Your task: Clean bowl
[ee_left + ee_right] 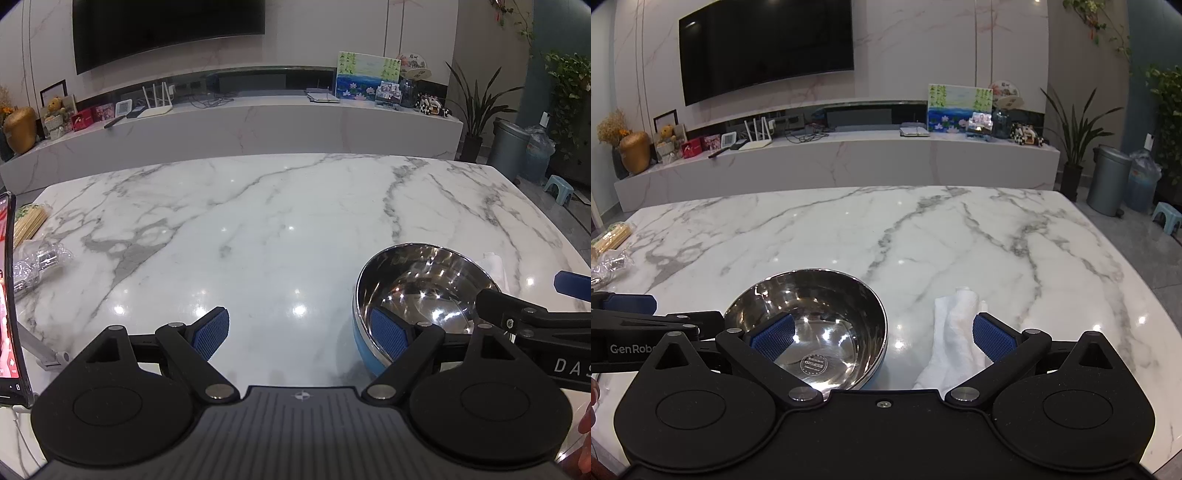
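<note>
marble table [923, 229] | television [764, 48] | bin [1108, 181] | skewer pack [31, 225] | phone [5, 295]

A white marble tabletop with grey veins [923, 236] carries everything, its glossy surface dotted with lamp reflections; near its front edge sits a round stainless-steel bowl with a blue outer shell [820, 332], mirror-bright inside with a round stamp at its bottom; just beside the bowl, on its right in the right wrist view, lies a crumpled white cloth [955, 332], apart from the bowl; at the far left edge lie a bundle of pale bamboo skewers in a wrapper [31, 225] and, next to it, a crinkled clear plastic bag [38, 264]; a silver metal stand leg [46, 354] rests on the left front corner.
</note>
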